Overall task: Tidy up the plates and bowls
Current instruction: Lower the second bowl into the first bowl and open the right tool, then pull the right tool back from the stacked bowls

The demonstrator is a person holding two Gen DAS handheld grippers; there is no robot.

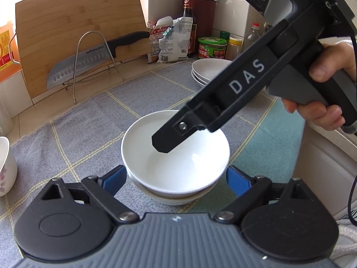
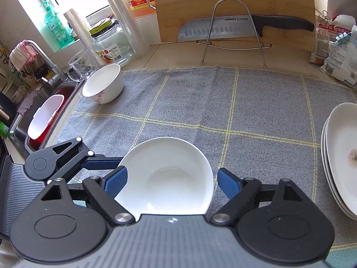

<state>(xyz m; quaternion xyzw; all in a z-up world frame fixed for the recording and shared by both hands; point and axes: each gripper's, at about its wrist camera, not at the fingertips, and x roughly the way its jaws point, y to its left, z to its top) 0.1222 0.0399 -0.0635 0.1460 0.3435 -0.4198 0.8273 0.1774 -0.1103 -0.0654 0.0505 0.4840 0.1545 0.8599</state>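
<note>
Both fingers stand open around the stacked bowls (image 1: pixel 176 156) on the bench cloth (image 1: pixel 93 125), left gripper (image 1: pixel 176 178) and right gripper (image 2: pixel 171 183) gripping nothing, probably because the bowl is now nested.

the round white ceramic bowl (image 1: pixel 176 154) sits nested in another on my grey checked cloth (image 1: pixel 89 131); stacked white plates (image 1: pixel 207 71) lie behind-right.

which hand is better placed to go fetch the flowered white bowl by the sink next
Left. In the right wrist view the flowered white bowl sits far left by the sink, on the left gripper's side. Both the left and the right gripper stand open around the stacked white bowls.
</note>
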